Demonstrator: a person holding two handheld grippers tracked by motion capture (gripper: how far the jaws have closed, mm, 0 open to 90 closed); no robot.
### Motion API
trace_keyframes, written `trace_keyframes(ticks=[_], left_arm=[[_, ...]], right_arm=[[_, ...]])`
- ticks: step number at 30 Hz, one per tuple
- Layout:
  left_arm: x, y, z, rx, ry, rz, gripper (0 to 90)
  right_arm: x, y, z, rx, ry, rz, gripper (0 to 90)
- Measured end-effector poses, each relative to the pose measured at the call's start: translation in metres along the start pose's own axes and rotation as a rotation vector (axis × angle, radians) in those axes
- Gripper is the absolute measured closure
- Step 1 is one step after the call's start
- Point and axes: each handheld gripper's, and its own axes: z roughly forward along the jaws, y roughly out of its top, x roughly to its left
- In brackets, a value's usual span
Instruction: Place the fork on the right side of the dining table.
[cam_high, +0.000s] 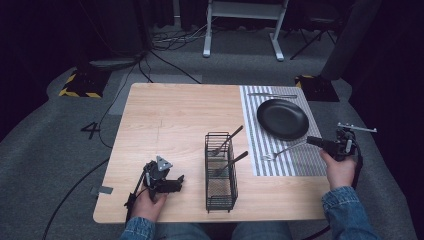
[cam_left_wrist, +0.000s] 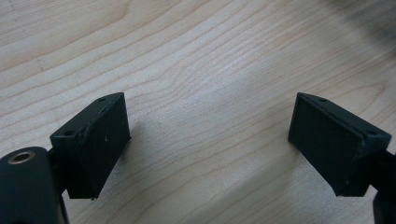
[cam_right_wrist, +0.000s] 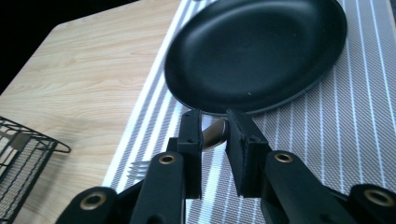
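Wood table with a striped mat at right, where the right gripper (cam_right_wrist: 214, 140) pinches a fork (cam_high: 280, 151) handle by the plate (cam_high: 282, 118); it's thin, stiff, probably slippery steel, so grab mid-handle, while the left gripper (cam_left_wrist: 208, 140) rests wide open, empty, lower left.

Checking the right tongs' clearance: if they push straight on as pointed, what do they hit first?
Likely the rim of the black plate, straight beyond the right tongs, which hold a fork by its handle over the striped placemat. Depth is unclear.

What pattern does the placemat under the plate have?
Grey and white stripes; the placemat shows best in the right gripper view.
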Motion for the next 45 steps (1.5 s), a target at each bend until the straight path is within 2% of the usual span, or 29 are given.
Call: trace_keyframes(ticks=[27, 45], left_arm=[[0.000, 0.000, 0.000, -0.001, 0.001, 0.000, 12.5], [0.000, 0.000, 0.000, -0.001, 0.001, 0.000, 12.5]], right_arm=[[-0.030, -0.016, 0.009, 0.051, -0.008, 0.086, 74.5], [-0.046, -0.027, 0.013, 0.076, 0.022, 0.142, 73.3]])
